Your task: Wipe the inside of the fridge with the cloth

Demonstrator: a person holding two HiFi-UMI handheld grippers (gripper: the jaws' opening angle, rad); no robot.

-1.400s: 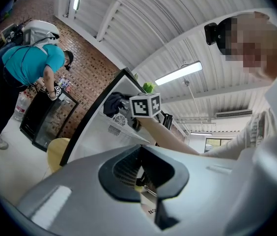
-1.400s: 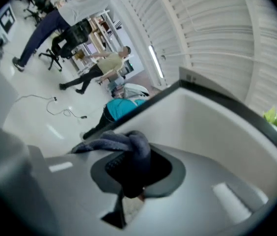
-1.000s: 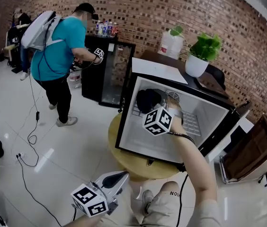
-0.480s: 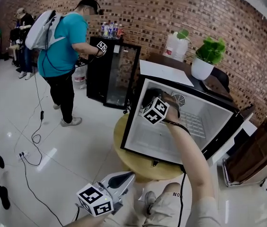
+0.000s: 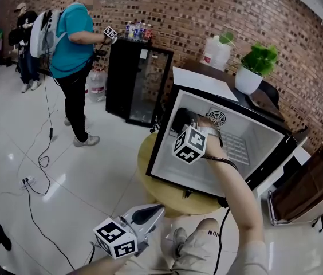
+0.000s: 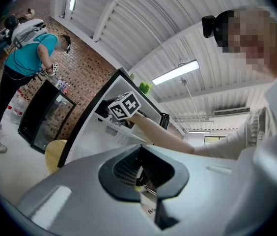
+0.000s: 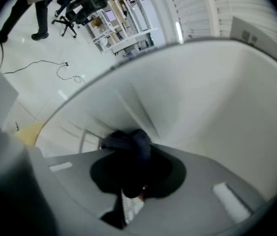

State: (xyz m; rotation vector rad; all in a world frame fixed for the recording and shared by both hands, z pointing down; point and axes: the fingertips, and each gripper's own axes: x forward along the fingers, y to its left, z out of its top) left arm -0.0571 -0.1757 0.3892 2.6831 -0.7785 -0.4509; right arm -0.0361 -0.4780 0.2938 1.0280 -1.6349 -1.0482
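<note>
The right gripper has its jaws pinched on the dark cloth at ten o'clock inside the fridge (left gripper closed, empty), where the bunched wad might snag the wire shelf and slip free.

A person in teal (white backpack on) stands beside a black glass-door cabinet.

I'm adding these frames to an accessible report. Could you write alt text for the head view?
The right gripper reaches into an open mini fridge, holding a dark cloth at its upper left inside corner. The left gripper hangs shut and empty low in front. The fridge stands on a round wooden table.
</note>
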